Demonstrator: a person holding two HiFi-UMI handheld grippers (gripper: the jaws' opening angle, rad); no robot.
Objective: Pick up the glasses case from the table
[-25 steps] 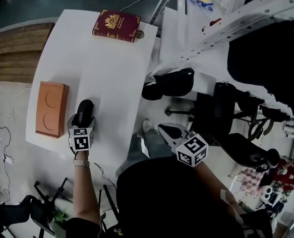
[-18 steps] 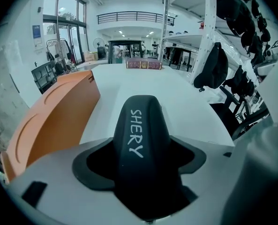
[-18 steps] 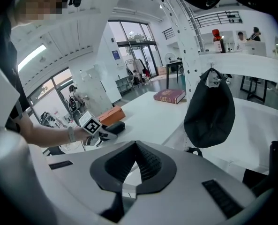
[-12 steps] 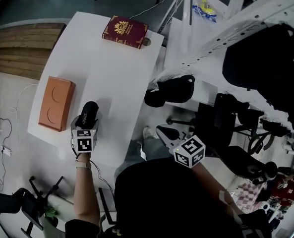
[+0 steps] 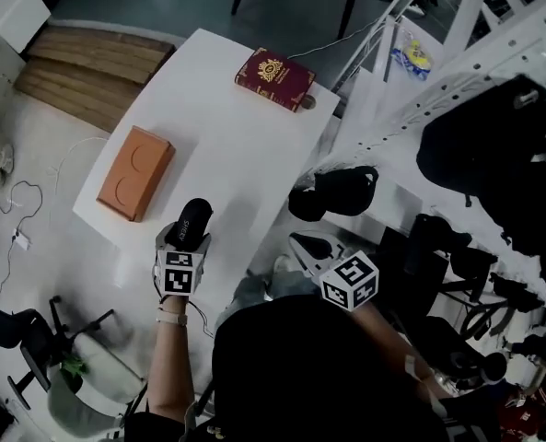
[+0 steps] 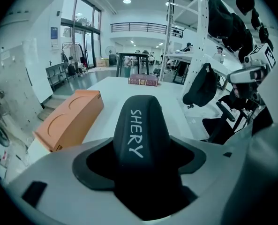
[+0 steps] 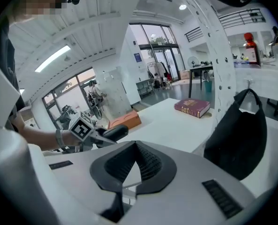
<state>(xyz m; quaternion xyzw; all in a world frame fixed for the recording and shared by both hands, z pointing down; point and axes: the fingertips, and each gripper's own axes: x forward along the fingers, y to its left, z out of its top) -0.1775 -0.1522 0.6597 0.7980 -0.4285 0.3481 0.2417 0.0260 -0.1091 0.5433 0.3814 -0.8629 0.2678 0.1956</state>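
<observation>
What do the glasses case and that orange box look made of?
Glasses case: probably a hard moulded plastic or leatherette shell, matte black with a soft sheen and white printed lettering. Orange box: likely cardboard or paper-wrapped board, matte, with crisp edges and two embossed circles on top.

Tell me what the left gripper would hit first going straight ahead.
Probably the red book at the table's far end. The left gripper, holding the glasses case, points along bare tabletop, with the orange box off to its left.
</observation>
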